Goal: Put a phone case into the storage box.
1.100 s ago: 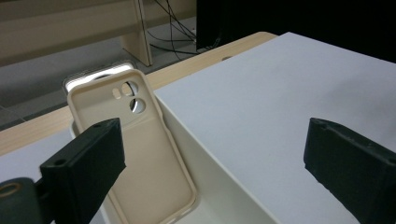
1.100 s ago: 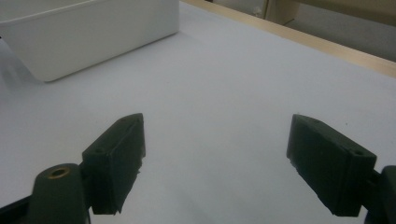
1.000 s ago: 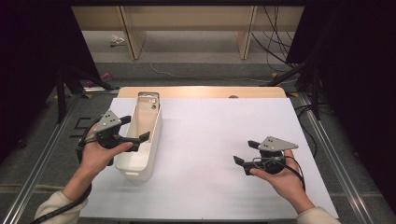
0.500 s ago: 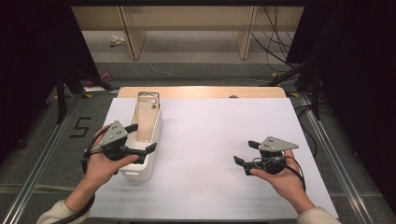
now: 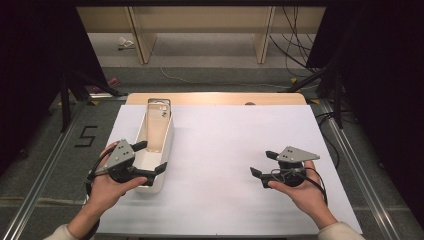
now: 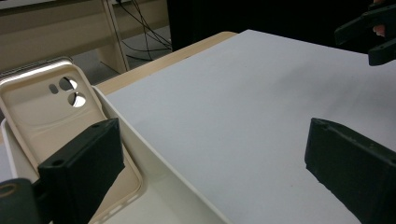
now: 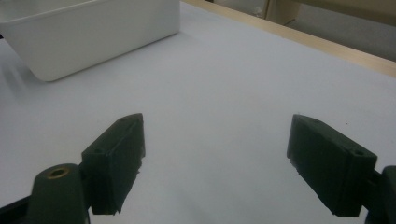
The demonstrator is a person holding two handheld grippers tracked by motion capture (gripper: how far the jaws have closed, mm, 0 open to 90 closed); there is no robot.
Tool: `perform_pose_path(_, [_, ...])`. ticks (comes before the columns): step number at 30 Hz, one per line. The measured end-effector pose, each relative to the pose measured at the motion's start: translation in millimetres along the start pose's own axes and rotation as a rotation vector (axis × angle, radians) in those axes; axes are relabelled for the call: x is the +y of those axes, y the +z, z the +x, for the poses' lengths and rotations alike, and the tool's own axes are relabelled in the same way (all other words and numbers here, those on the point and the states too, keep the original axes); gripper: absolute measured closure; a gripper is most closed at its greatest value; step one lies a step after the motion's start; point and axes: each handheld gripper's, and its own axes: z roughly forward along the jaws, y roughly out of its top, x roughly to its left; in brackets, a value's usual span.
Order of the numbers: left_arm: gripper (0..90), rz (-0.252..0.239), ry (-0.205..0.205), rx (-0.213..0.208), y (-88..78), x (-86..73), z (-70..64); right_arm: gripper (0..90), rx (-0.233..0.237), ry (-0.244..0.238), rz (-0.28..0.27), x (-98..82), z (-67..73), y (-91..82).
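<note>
Phone case (image 6: 65,121) in white bin (image 5: 165,145), L tongs (image 5: 148,156) agape astride bin's near wall, R tongs (image 5: 264,163) agape over bare sheet (image 5: 235,135).

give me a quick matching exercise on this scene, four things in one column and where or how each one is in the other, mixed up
Things:
1. phone case
2. white bin
3. left gripper
4. right gripper

Places or states:
A. open, above bare white table surface at the right
B. open, jaws straddling the bin's right wall
C. leaning inside the bin, camera cutouts at its far end
D. standing at the table's left side, long side running away from the person

Pairs: 1-C, 2-D, 3-B, 4-A
</note>
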Motion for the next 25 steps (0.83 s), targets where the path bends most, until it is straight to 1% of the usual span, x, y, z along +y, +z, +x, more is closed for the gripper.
perform_pose_path(4, [4.1,-0.01,-0.001,0.004,-3.4,-2.8,-0.2,20.1,0.001,-0.001,0.0,0.0,-0.1,-0.1])
perform_pose_path(9, [4.1,-0.006,-0.003,0.012,-7.1,-8.1,-1.1,20.1,0.001,0.0,0.0,0.0,-0.1,-0.1])
perform_pose_path(12, [4.0,0.002,0.01,0.02,-8.3,-10.9,-1.2,20.1,0.002,-0.002,0.002,0.0,0.0,0.0])
perform_pose_path(18, [3.9,0.008,0.004,0.029,-7.9,-14.7,-0.8,20.1,0.003,-0.001,-0.001,0.1,0.4,0.3])
perform_pose_path(25, [3.8,0.012,0.011,0.033,-6.6,-16.3,-0.8,20.1,0.004,0.0,-0.004,0.2,0.4,-0.7])
